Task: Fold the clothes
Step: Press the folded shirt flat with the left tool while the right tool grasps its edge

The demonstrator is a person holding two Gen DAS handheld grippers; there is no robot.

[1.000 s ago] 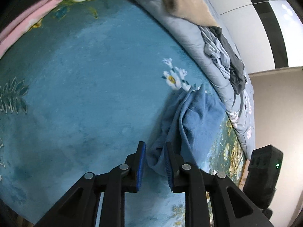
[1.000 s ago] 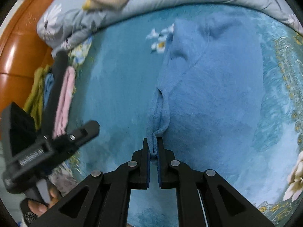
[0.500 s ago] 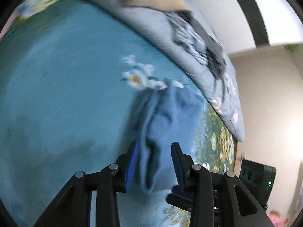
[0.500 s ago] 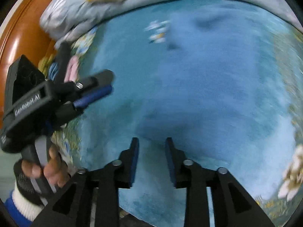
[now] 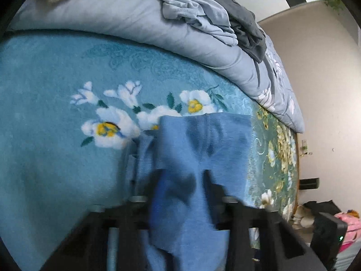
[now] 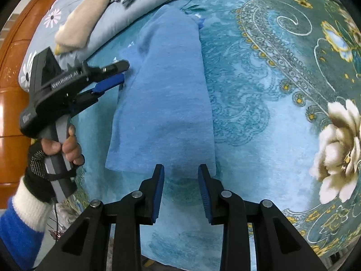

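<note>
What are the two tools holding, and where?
The left tool pinches the blue cloth at its left side edge. The right tool has just opened and holds nothing; its fingers sit apart at the cloth's near edge.

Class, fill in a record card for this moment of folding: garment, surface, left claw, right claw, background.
garment: blue garment, lying as a long strip
surface: teal flowered blanket
left claw: has just been closing on the garment's left edge, with the fabric between its fingers; its own view is blurred
right claw: has just opened, nothing between its fingers, just short of the garment's near edge
background: grey quilt with crumpled clothes on top
</note>
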